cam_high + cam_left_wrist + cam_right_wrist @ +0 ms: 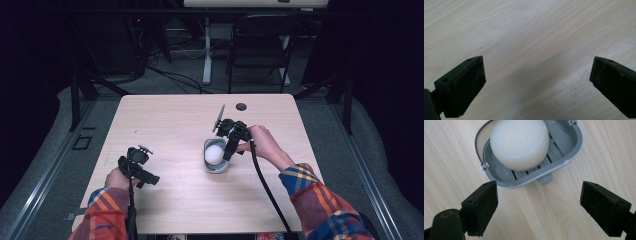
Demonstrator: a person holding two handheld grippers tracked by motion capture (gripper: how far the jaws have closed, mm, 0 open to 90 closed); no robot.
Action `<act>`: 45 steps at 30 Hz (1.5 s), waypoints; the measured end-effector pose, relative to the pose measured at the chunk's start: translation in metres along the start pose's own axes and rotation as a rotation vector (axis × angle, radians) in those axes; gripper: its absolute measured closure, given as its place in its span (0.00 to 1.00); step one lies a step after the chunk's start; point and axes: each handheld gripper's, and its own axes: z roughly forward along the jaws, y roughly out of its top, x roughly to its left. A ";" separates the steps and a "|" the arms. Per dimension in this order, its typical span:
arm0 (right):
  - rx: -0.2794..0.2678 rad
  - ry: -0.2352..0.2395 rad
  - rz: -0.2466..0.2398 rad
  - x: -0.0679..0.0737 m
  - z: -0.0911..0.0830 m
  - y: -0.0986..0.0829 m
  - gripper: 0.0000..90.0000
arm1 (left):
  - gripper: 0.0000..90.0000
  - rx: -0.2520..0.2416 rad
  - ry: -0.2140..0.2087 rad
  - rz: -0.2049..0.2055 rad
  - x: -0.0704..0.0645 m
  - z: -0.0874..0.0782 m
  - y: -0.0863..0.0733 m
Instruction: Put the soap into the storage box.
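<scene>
1. Left gripper point(146, 178) sits at the left of the table point(165, 115), held low over the wood near the front edge. Jaws spread wide, nothing between them; the left gripper view has bare wood grain under the gap point(537, 82).
2. Left hand point(117, 178) wraps the gripper body; plaid sleeve point(102, 210) comes in from the bottom edge.
3. Soap dish point(207, 147) sits mid-table, grey, with a slotted floor and a small tab on its near rim. It is well apart from the left gripper.
4. Soap point(214, 155), white and rounded, lies inside the dish on the slats. In the right gripper view it fills most of the dish point(574, 147), soap point(520, 143) toward the left side.
5. Right gripper point(228, 151) is just beside the dish on its right, angled down at it. Jaws wide open, holding nothing; tips sit short of the dish rim over bare wood point(539, 207), not touching dish or soap.
6. Right hand point(260, 140) grips it from the right; its cable point(265, 185) trails back toward the front edge.
</scene>
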 end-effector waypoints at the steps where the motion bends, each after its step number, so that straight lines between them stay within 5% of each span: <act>1: -0.006 0.000 0.007 -0.001 -0.002 -0.006 0.15 | 0.00 0.002 -0.001 -0.001 0.000 0.000 0.000; 29: 0.102 -0.068 0.119 -0.016 0.005 -0.124 0.10 | 0.00 0.013 0.006 0.005 -0.002 0.000 0.001; 45: 0.055 -0.110 0.185 -0.003 0.025 -0.188 0.16 | 0.00 -0.013 0.016 0.006 -0.002 -0.001 0.002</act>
